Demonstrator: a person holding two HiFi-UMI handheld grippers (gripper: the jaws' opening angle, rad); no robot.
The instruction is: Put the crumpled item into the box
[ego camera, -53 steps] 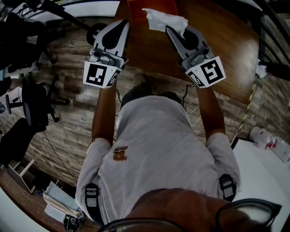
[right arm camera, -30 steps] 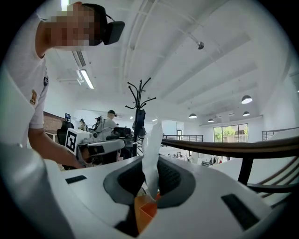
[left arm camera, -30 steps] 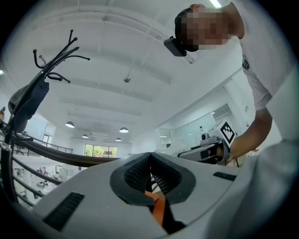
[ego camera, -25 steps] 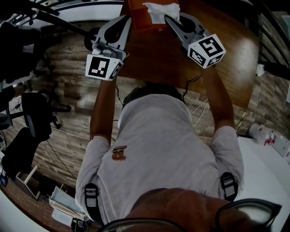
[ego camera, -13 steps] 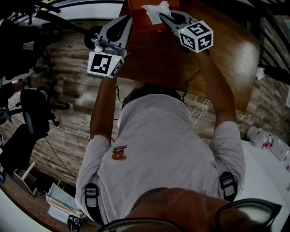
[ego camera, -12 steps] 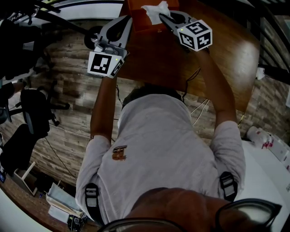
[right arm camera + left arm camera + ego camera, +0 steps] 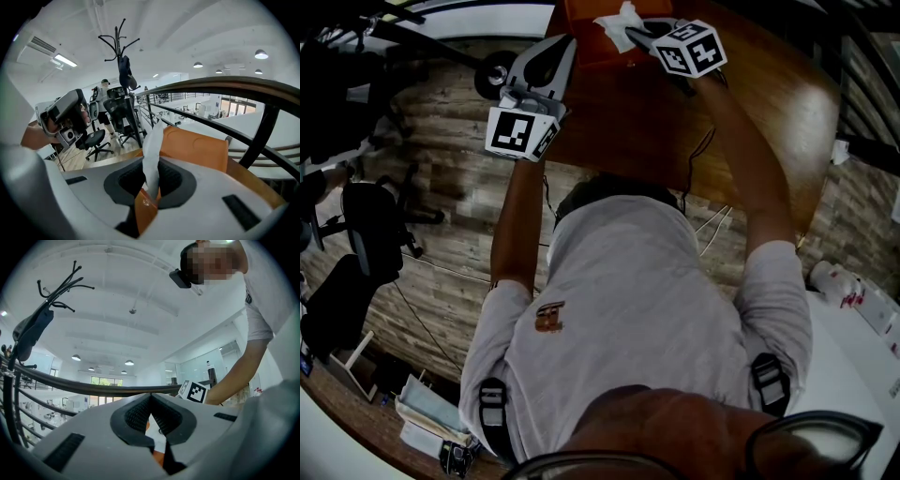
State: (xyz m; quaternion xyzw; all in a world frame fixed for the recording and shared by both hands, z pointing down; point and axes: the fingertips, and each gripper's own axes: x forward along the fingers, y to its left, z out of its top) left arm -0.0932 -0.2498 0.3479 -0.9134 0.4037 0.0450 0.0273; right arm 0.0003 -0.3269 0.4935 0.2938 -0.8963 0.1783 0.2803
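Note:
In the head view, a white crumpled tissue (image 7: 617, 19) hangs over the orange box (image 7: 600, 52) at the far edge of the brown table (image 7: 750, 84). My right gripper (image 7: 630, 33) is shut on that tissue, its marker cube turned toward me. The right gripper view shows the tissue (image 7: 152, 140) standing up between the pads of the right gripper (image 7: 152, 161), with the orange box (image 7: 197, 147) just beyond. My left gripper (image 7: 569, 39) hovers beside the box's left side, holding nothing. In its own view the left gripper (image 7: 151, 397) has its tips touching.
Black office chairs (image 7: 370, 225) stand on the wood floor to the left. A white surface (image 7: 853, 375) lies at the lower right. A dark railing (image 7: 211, 89) and a coat rack (image 7: 119, 42) rise beyond the table. A cable (image 7: 703, 150) hangs at the table's near edge.
My right gripper has carried the tissue left and farther away, from the table's middle to above the orange box. The left gripper has stayed nearly still.

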